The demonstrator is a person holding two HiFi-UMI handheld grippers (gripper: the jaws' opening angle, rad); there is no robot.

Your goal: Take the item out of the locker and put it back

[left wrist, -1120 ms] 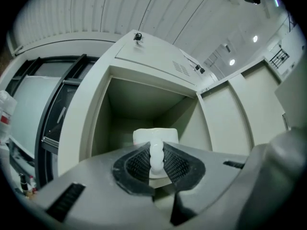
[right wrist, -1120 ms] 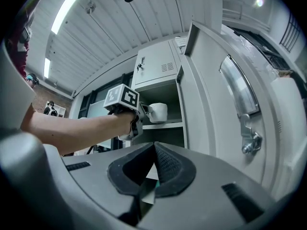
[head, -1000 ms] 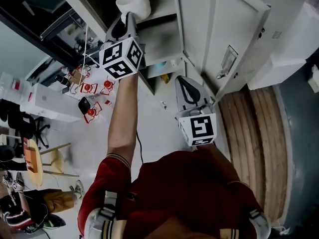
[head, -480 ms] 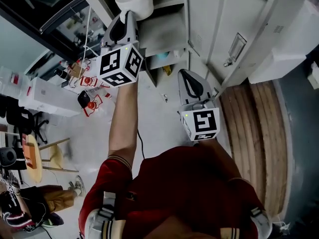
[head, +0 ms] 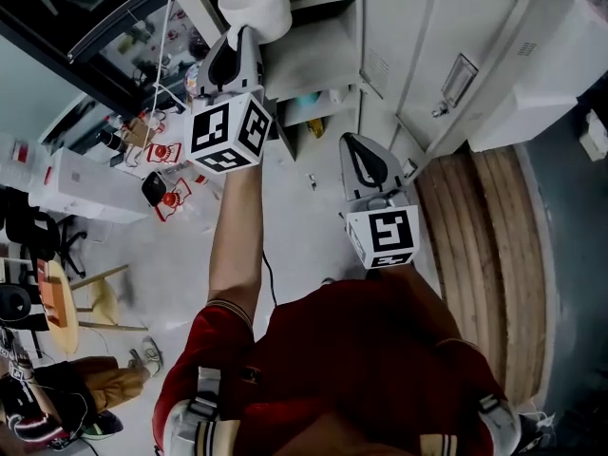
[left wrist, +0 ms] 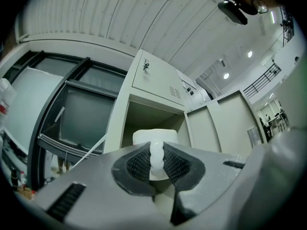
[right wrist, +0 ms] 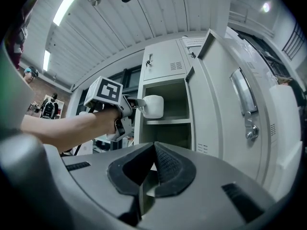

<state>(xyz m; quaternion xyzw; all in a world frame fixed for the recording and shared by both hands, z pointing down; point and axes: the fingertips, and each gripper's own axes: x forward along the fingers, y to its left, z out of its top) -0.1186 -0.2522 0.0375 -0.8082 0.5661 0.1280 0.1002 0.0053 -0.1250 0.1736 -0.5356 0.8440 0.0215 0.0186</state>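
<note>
While the left gripper [head: 241, 38] clamps the white mug [head: 255, 6] by its handle before the open locker [head: 318, 57] — right gripper [head: 367, 162] clenched, empty.

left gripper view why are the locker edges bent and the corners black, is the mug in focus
Left gripper view: the wide-angle lens bows the locker edges and blacks out the corners; the white mug is fairly sharp, the jaws nearest the camera softer. Right gripper view: same bowing, ceiling light glaring at upper left.

White mug [head: 256, 3] in left tool [head: 244, 34]
</note>
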